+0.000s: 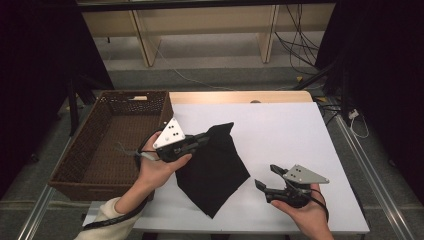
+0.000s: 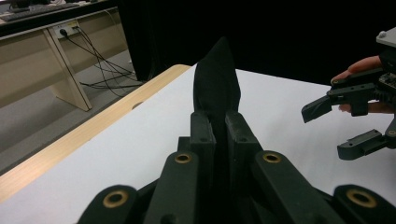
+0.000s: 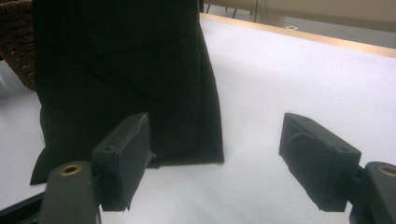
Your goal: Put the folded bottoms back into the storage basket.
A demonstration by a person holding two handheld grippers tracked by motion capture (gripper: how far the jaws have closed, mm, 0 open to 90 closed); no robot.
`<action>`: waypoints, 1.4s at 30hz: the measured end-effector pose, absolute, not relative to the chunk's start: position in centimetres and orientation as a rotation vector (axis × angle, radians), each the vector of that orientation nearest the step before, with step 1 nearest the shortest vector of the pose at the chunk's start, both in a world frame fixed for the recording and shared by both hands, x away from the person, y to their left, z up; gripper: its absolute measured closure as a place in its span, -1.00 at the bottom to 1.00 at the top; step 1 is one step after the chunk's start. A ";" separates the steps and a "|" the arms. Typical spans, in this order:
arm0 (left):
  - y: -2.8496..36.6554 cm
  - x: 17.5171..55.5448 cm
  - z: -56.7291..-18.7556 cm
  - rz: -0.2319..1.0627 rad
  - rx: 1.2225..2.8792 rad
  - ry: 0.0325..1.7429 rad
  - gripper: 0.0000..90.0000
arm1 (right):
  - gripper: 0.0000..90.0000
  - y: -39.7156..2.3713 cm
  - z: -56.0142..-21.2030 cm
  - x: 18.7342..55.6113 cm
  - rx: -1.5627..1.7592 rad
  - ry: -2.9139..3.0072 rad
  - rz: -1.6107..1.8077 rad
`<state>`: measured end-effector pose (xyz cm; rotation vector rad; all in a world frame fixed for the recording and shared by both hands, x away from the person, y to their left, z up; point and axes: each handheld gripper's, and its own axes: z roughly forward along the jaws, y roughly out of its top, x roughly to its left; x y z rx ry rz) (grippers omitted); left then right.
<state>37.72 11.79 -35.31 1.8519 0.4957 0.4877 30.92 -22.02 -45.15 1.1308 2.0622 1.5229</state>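
A black cloth [image 1: 215, 170] hangs from my left gripper [image 1: 207, 134] down onto the white table top [image 1: 285, 135], its lower part resting on the surface. My left gripper's jaws are shut on the cloth's upper edge, and a pointed fold of the cloth [image 2: 217, 79] sticks up beyond my left gripper [image 2: 217, 119]. My right gripper [image 1: 266, 176] stands open to the right of the cloth, low over the table, with nothing between its jaws. In the right gripper view my right gripper [image 3: 215, 154] faces the cloth [image 3: 126, 79], which hangs a short way ahead.
A brown wicker basket [image 1: 107, 145] stands at the table's left edge, close behind my left hand. A wooden strip [image 1: 240, 96] runs along the table's far edge. Cables [image 1: 300, 45] lie on the floor beyond.
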 end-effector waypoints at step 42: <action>12.9 37.5 -33.6 0.511 1.832 0.496 0.84 | -0.42 -22.0 -45.2 31.0 1.123 2.060 1.518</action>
